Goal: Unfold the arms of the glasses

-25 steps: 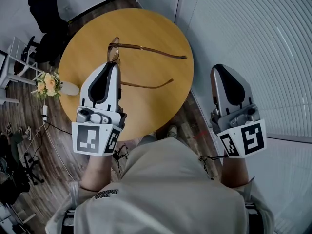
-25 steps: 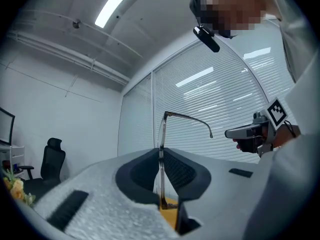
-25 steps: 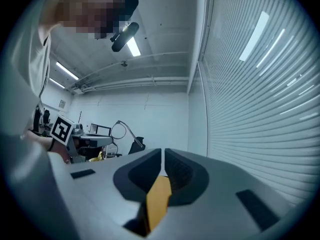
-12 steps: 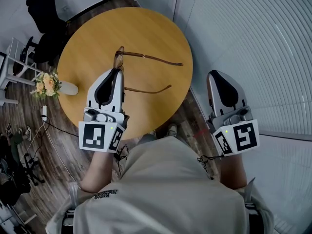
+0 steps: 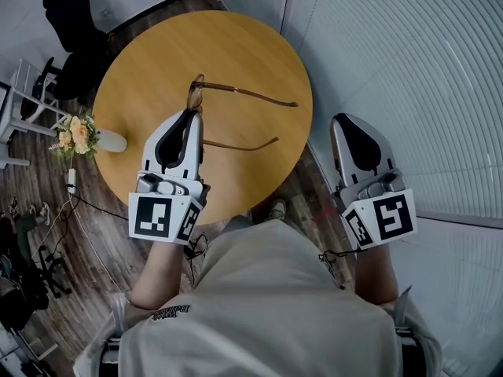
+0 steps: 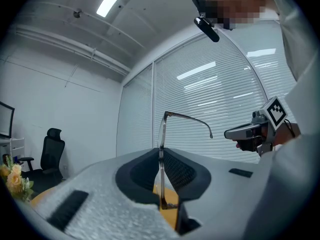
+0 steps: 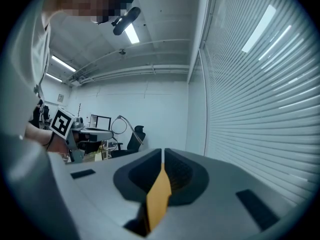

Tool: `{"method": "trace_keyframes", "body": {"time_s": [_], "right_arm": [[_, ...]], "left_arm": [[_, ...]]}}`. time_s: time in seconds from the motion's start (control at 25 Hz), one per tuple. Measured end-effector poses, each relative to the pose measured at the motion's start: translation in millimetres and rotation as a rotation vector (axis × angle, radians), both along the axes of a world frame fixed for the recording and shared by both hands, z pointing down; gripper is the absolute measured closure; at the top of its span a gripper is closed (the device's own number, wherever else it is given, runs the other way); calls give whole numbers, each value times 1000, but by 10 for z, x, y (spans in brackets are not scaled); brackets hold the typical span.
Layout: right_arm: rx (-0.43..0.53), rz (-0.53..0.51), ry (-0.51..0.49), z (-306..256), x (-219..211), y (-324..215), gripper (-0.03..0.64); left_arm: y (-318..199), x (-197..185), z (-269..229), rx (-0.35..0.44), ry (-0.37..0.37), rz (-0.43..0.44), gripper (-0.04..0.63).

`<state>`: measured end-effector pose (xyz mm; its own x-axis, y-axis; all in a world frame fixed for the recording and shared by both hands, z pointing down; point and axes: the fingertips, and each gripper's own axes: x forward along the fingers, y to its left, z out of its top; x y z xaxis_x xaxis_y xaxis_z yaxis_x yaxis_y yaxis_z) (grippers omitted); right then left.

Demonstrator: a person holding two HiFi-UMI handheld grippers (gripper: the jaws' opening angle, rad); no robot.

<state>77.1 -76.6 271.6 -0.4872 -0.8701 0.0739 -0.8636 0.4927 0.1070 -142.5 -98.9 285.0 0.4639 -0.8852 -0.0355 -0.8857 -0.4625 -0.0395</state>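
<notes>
Head view: left gripper (image 5: pixel 191 116) pinches the glasses (image 5: pixel 236 89), their arms unfolded over the round bench (image 5: pixel 236 45). Only the right gripper view shows the right gripper (image 7: pixel 162 153) pressed together, empty.

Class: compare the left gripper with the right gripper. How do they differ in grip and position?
The left gripper is shut on the front of the glasses; the right gripper is shut on nothing. The left gripper sits over the round table; the right gripper sits beyond its edge, beside the blinds. Both point the same way and carry a marker cube.
</notes>
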Motion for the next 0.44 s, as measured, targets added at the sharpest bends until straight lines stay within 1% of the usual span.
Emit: {"method": "trace_keyframes", "body": {"time_s": [0.16, 0.44], "right_arm": [[-9, -6, 5, 6, -53, -26, 577], [-29, -27, -32, 54, -113, -77, 577]], "left_arm": [[-17, -20, 32, -12, 0, 3, 552], [-70, -42, 103, -18, -6, 4, 552]]}}
